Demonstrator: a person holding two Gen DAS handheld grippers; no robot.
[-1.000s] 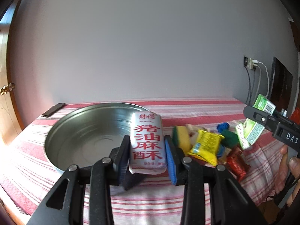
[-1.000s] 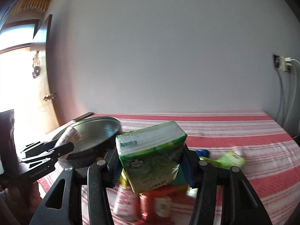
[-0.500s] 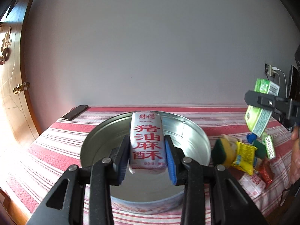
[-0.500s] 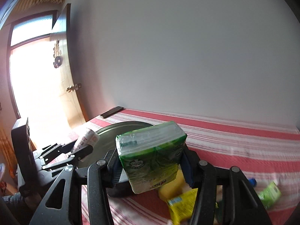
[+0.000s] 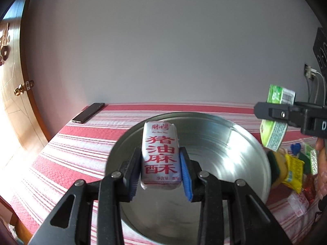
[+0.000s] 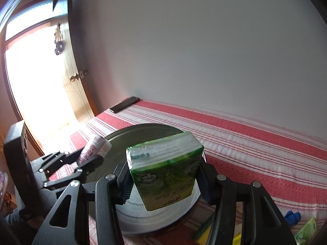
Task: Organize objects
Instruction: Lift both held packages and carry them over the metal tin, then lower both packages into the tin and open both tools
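My left gripper (image 5: 160,171) is shut on a silver snack packet with red Chinese lettering (image 5: 160,153) and holds it above the round metal basin (image 5: 245,138). My right gripper (image 6: 163,180) is shut on a green tissue pack (image 6: 165,169), held over the basin's (image 6: 143,218) right edge. The left wrist view shows the right gripper (image 5: 290,115) with the green pack (image 5: 274,130) at the basin's right rim. The right wrist view shows the left gripper (image 6: 81,163) with the silver packet (image 6: 95,150) at the basin's left side.
The table wears a red-and-white striped cloth (image 5: 81,143). A dark phone (image 5: 89,112) lies at its far left corner. Several small items, among them a yellow packet (image 5: 293,172), a sponge and red packets, lie right of the basin. A wooden door (image 6: 75,77) stands to the left.
Both grippers moved left with their loads. The left one now has the silver packet over the basin's middle; the right one has brought the green pack from the pile to the basin's right rim.
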